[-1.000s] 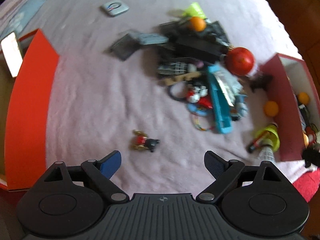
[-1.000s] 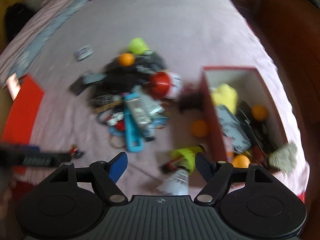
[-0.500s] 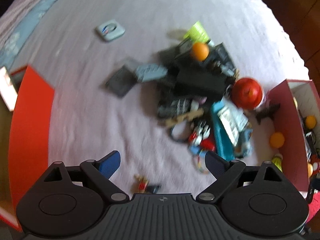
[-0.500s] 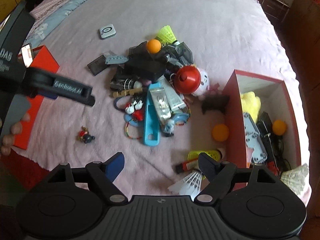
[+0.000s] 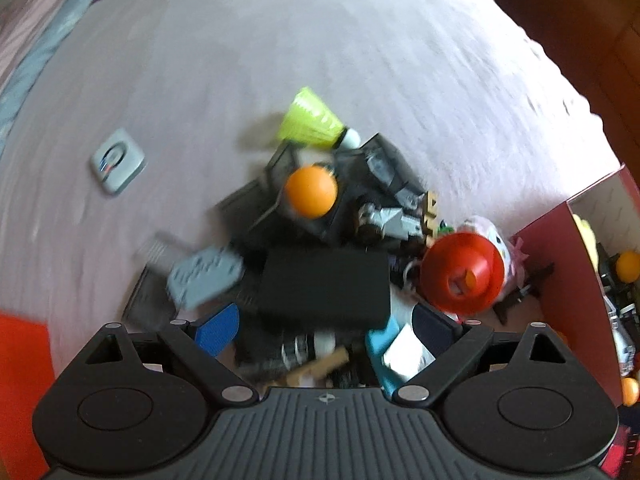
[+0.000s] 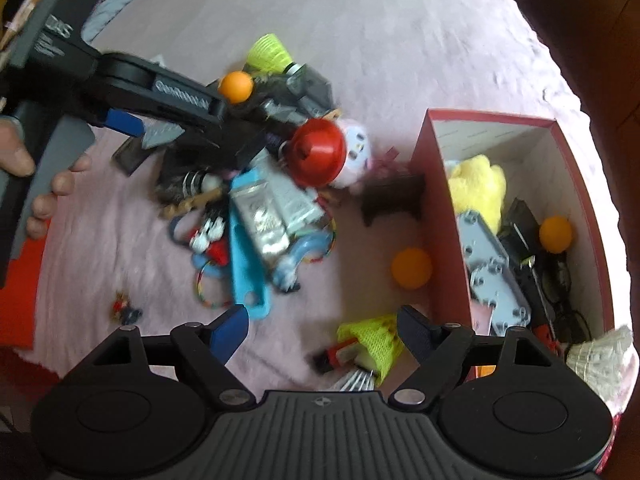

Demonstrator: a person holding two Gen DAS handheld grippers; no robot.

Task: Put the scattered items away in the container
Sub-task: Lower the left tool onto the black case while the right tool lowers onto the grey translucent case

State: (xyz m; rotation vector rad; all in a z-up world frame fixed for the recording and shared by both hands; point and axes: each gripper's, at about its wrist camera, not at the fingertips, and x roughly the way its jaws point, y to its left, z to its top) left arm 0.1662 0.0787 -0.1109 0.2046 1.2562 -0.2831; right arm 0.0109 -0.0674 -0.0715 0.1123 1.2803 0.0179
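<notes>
Roughly partway was my judgement. The red box point(image 6: 440, 184), at the right of the right wrist view, already held a yellow plush point(image 6: 478, 188), grey plates point(image 6: 492, 264), an orange ball point(image 6: 555, 234) and some dark bits, yet most of the clutter lay outside it on the pink bed cover point(image 6: 400, 40). The main pile point(image 6: 256, 184) sat at centre left of that view: a red cup point(image 6: 318, 151), a blue strip, silver packets, a black block point(image 5: 324, 284) and a ball point(image 5: 311, 191) on top. Loose near the box were another orange ball point(image 6: 411, 269) and a yellow shuttlecock point(image 6: 372, 340); a small figure point(image 6: 124, 307) lay lower left and a grey square tag point(image 5: 117, 160) far off. The left tongs point(image 5: 324, 322) had just been widening above the pile with nothing gripped. The right tongs point(image 6: 322, 326) stood wide and empty beside the shuttlecock.
</notes>
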